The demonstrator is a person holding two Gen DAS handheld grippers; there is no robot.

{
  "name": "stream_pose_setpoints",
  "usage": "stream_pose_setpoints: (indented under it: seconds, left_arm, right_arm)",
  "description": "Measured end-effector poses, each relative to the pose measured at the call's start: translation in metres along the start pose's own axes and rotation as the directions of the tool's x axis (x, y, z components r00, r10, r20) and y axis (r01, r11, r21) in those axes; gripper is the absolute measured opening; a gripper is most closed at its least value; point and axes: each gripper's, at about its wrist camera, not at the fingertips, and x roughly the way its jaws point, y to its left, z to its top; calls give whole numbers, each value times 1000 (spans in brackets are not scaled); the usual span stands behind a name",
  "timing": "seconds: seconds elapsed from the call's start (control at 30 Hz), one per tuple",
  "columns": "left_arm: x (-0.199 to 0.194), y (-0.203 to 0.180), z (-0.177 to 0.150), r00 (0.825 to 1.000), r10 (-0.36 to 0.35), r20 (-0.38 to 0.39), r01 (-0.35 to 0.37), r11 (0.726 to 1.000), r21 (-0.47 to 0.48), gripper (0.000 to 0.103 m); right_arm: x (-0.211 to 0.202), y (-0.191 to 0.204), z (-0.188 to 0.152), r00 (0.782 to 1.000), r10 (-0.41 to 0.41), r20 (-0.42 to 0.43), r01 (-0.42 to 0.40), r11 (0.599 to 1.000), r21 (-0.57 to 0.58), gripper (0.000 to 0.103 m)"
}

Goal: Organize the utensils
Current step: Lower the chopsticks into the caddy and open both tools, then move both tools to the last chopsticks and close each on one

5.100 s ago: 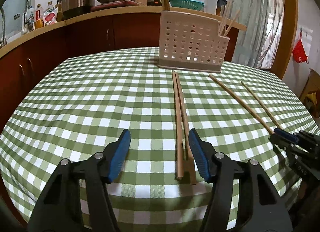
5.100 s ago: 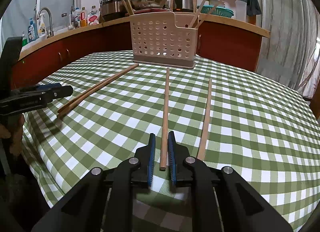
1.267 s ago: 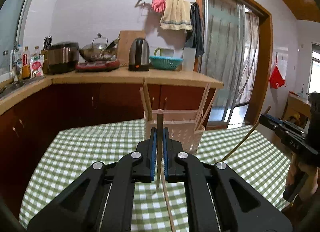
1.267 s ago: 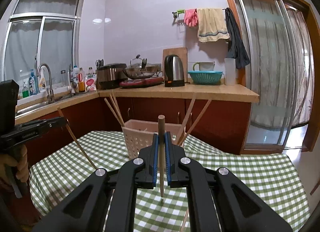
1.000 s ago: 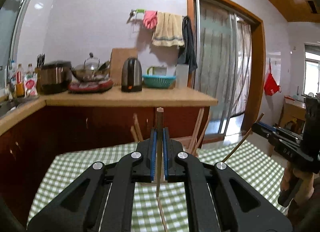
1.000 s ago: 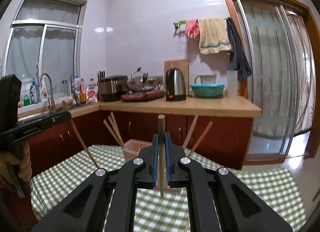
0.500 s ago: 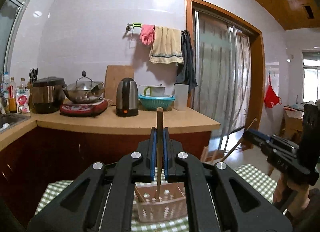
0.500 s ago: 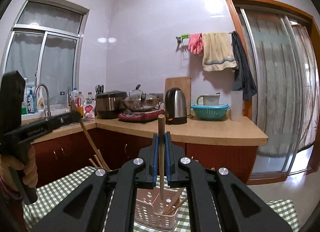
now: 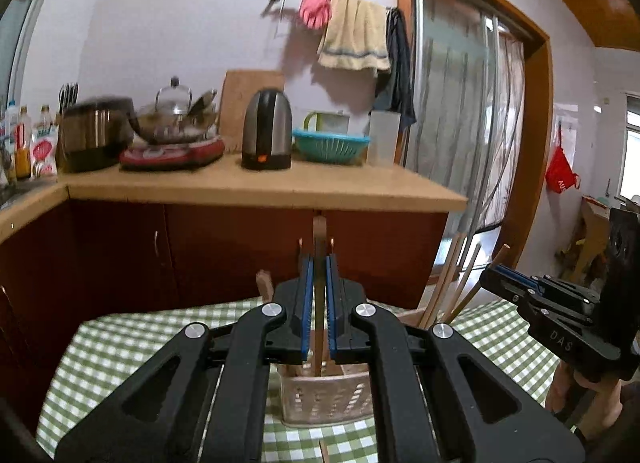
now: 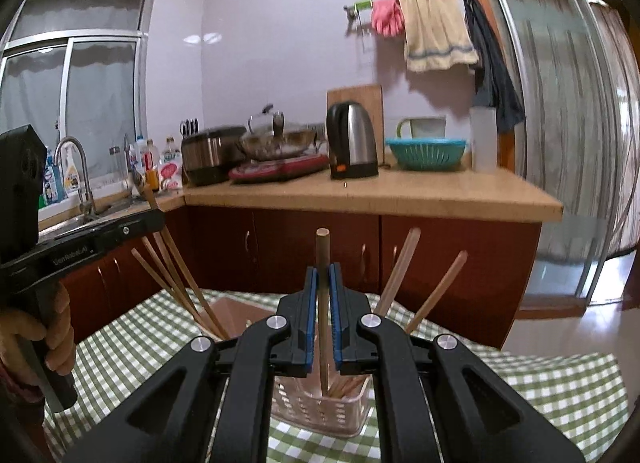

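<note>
Both chopsticks had come up off the checked cloth and were now hanging upright over the basket [image 10: 320,403] (five seconds back they were lying flat). Left gripper [image 9: 316,295] had its fingers pinched narrow on one chopstick [image 9: 319,235], tip down inside the basket's left end. Right gripper [image 10: 322,303] was clamped on the other chopstick [image 10: 322,247] over the right section, beside a few already leaning there. My guess: only the letting go was left for this pair, and maybe one more stick lay on the counter.
</note>
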Motion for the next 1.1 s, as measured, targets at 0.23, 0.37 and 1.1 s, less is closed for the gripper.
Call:
stream_pose_setpoints:
  seconds: [0.23,0.37,1.1]
  left_arm:
    - [-4,2,-9,1000,10,-11,-10,1000,3,42]
    - [-16,-2,-9,1000,12,7,-12,1000,10,58]
    - [-91,-23,-117,990,67,-123,-72,997,-35,67]
  right_arm:
    - [-4,-2,-2,999,-25,19,25,1000,14,46]
    - [-18,3,2,997,-51,50,52,999,-12,61]
    - [-115,8,-105,982,-159,-101,159,987,-5,62]
